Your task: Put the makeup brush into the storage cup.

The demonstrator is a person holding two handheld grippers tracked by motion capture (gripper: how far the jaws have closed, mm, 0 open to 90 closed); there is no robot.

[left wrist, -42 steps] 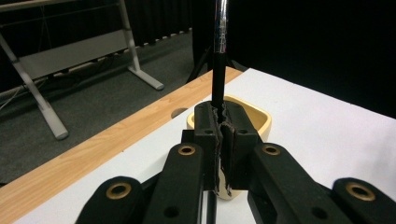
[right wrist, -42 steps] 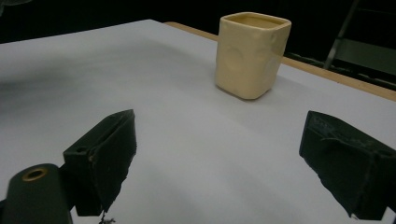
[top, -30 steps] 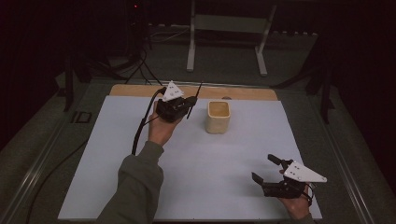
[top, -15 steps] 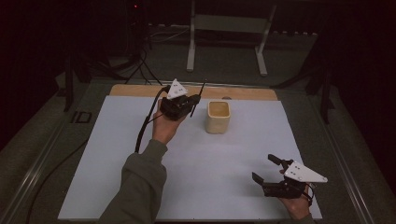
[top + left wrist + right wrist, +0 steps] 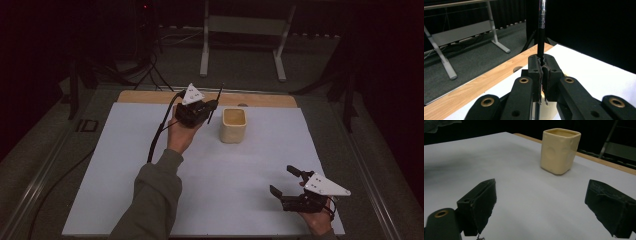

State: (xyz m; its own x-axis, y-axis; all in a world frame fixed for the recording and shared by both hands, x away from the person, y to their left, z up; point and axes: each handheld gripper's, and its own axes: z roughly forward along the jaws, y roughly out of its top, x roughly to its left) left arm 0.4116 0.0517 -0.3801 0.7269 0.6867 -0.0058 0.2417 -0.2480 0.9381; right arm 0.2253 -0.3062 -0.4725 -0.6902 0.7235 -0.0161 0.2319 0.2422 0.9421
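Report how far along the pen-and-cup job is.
Done: the left gripper is shut on the pen and holds it off the table, beside the cream cup. In hand: carrying the pen near the cup. Left: the pen is not yet in the cup. The right gripper rests open, apart.

surface: wooden table [image 5: 150, 96] | cover: white sheet [image 5: 240, 175] | on sheet: cream square cup [image 5: 233, 125]

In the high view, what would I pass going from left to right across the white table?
Left gripper clamping a black pen → cream square cup → right gripper, jaws spread apart.
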